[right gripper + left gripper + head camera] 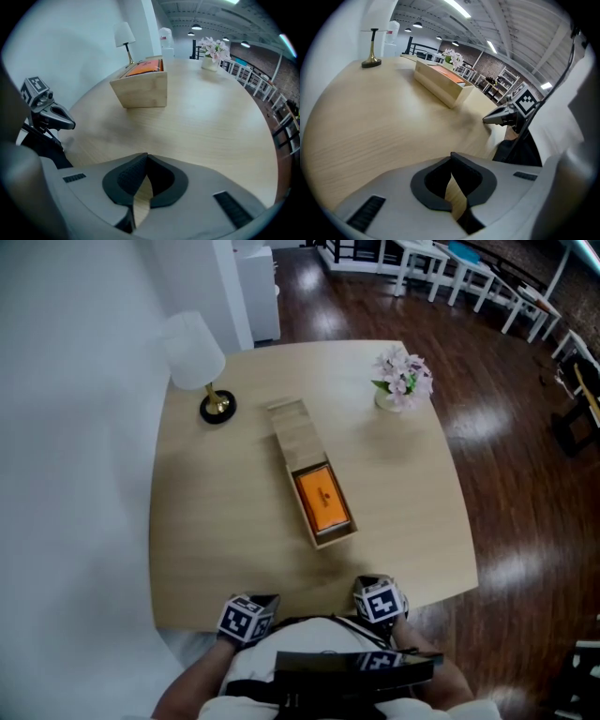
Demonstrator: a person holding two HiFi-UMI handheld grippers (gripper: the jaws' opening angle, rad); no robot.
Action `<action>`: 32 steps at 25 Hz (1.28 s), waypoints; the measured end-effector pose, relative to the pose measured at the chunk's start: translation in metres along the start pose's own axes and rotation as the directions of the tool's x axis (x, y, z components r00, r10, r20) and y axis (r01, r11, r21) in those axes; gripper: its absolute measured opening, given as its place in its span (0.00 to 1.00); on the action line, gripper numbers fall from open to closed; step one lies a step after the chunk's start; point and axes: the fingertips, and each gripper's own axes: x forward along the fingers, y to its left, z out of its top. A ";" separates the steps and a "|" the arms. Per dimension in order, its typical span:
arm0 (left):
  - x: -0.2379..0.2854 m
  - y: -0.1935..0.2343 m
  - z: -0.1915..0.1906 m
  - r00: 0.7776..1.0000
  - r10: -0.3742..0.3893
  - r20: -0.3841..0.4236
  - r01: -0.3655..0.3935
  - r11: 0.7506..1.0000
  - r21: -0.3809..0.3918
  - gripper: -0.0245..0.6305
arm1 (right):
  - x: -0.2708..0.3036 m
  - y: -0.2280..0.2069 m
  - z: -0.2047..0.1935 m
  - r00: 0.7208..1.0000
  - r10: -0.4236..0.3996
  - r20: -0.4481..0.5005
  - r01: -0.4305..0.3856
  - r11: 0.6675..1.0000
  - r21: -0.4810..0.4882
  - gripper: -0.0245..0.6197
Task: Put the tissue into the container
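We see the orange tissue pack lying in the open near end of the wooden box, which sits mid-table. A lamp and flowers stand at the far corners. Our left gripper and right gripper hang at the near edge, jaws pressed together, holding nothing.

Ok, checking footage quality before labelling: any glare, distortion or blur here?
Head view: sharp, pale glare patches on the floor. Left gripper view: strong fisheye, dark corners, table bowed. Right gripper view: same fisheye; box sharp.
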 end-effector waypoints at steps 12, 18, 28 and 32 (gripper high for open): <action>0.011 0.006 -0.005 0.999 0.038 -0.039 -0.037 0.999 0.025 0.04 | 0.001 0.005 0.002 1.000 -0.020 -0.020 0.019 0.998 -0.059 0.04; 0.002 0.002 0.011 0.999 0.012 0.032 -0.012 1.000 0.002 0.04 | -0.010 -0.002 0.012 0.998 -0.059 0.017 0.059 0.998 -0.036 0.04; -0.055 -0.007 0.090 0.938 -0.020 0.346 0.033 0.999 -0.030 0.04 | -0.088 -0.019 0.095 0.949 -0.093 0.301 0.074 0.995 0.074 0.04; -0.063 -0.014 0.103 0.922 -0.041 0.386 0.052 0.998 -0.019 0.04 | -0.099 -0.016 0.106 0.938 -0.091 0.333 0.075 0.995 0.061 0.04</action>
